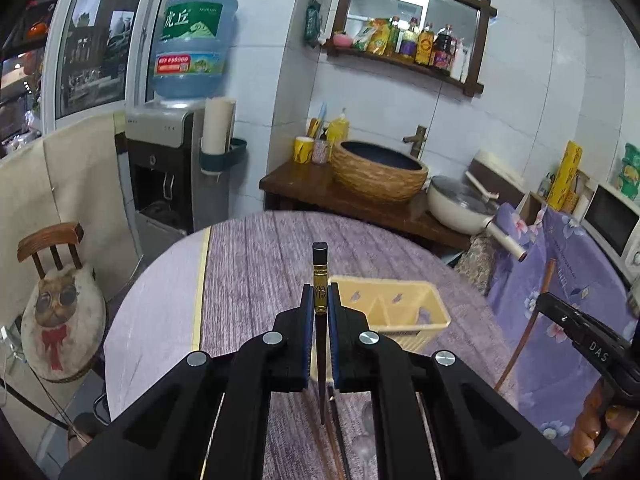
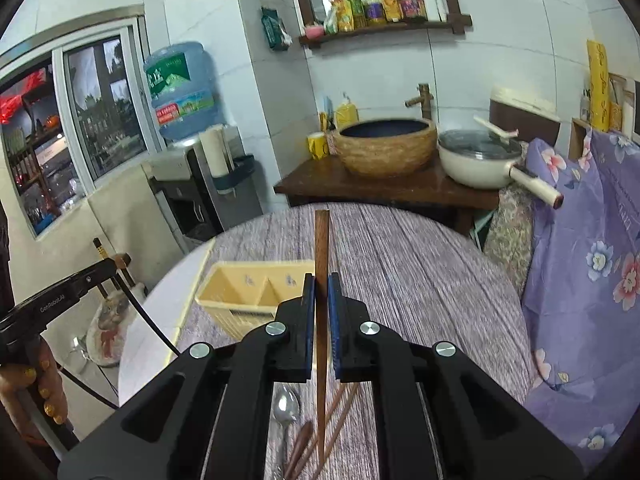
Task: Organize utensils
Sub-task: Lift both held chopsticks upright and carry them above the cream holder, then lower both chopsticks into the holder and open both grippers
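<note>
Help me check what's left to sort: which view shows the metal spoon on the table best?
The right wrist view: the metal spoon lies on the table below the right gripper, bowl clearly visible, beside wooden chopsticks. The left wrist view shows only a faint, blurred shape there.

pale yellow holder; purple woodgrain tabletop; brown chopstick; black-gold chopstick.

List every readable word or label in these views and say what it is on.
"虎丘": green label of the water jug.
"DAS": black body of the right tongs.
"GenRobot.AI": black body of the left tongs.
Red jug sticker, shelf bottles and the black chopstick: print too small or blurred.
</note>
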The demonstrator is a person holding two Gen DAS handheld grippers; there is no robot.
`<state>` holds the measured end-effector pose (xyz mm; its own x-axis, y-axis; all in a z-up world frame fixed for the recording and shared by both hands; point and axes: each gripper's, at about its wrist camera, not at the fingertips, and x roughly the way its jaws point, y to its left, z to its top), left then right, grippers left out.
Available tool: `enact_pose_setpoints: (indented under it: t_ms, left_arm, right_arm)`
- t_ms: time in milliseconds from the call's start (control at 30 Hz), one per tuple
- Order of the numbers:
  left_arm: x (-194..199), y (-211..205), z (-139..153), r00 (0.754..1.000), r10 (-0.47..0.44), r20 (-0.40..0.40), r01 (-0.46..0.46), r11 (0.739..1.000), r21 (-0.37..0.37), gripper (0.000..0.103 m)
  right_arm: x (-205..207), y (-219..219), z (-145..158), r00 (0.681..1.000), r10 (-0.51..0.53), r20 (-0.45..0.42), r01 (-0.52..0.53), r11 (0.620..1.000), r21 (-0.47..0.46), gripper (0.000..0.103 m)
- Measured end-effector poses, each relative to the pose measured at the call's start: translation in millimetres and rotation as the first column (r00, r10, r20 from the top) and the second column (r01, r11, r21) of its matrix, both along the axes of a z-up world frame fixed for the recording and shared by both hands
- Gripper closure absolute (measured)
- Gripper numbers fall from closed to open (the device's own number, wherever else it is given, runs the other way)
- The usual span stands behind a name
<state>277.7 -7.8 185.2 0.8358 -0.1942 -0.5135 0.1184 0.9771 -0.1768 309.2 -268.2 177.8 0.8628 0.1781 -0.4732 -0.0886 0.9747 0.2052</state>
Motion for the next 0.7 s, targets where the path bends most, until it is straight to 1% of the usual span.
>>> enact_pose_setpoints:
  t_ms: [100, 133, 167, 233, 333, 400, 467, 533, 567, 700]
  left_arm:
    - [0, -2, 34, 0.998, -0.011, 0.057, 0.011, 1.000, -0.004, 0.095]
    - [1, -3, 49, 0.997, -0.017, 0.077, 0.018, 1.000, -0.009, 0.095]
    - [2, -4, 59, 0.996, -0.021, 0.090, 0.022, 1.000, -0.016, 0.095]
    - [9, -6, 82, 0.992, -0.009, 0.123, 0.014, 0.999, -0.035, 0.095]
    - [25, -17, 101, 0.987, 0.017, 0.161, -0.011, 0.999, -0.038, 0.095]
    - [35, -24, 100, 0.986, 0.030, 0.165, -0.025, 0.999, -0.032, 0.095]
    - [47, -30, 89, 0.987, 0.042, 0.157, -0.039, 0.999, -0.022, 0.095]
    - [58, -36, 72, 0.990, 0.040, 0.138, -0.038, 0.999, -0.020, 0.095]
    - [64, -39, 57, 0.992, 0.044, 0.118, -0.043, 0.999, -0.018, 0.095]
    - [79, -45, 16, 0.998, 0.045, 0.045, -0.045, 0.999, -0.011, 0.095]
  right_arm:
    - [2, 3, 40, 0.995, -0.003, 0.097, 0.001, 1.000, 0.018, 0.096]
    - [3, 4, 49, 0.993, -0.006, 0.119, 0.003, 1.000, 0.023, 0.096]
    - [5, 7, 65, 0.987, -0.014, 0.161, 0.009, 0.999, 0.031, 0.096]
    - [12, 13, 86, 0.977, -0.028, 0.211, 0.021, 0.999, 0.037, 0.096]
    - [27, 24, 107, 0.967, -0.052, 0.251, 0.042, 0.998, 0.043, 0.096]
    - [42, 33, 110, 0.961, -0.073, 0.268, 0.065, 0.997, 0.039, 0.096]
    - [54, 42, 102, 0.956, -0.086, 0.281, 0.085, 0.996, 0.015, 0.096]
    - [66, 49, 86, 0.956, -0.091, 0.278, 0.095, 0.995, -0.001, 0.095]
    - [72, 51, 75, 0.957, -0.093, 0.274, 0.098, 0.995, -0.002, 0.095]
    - [92, 55, 30, 0.973, -0.096, 0.209, 0.101, 0.995, -0.012, 0.095]
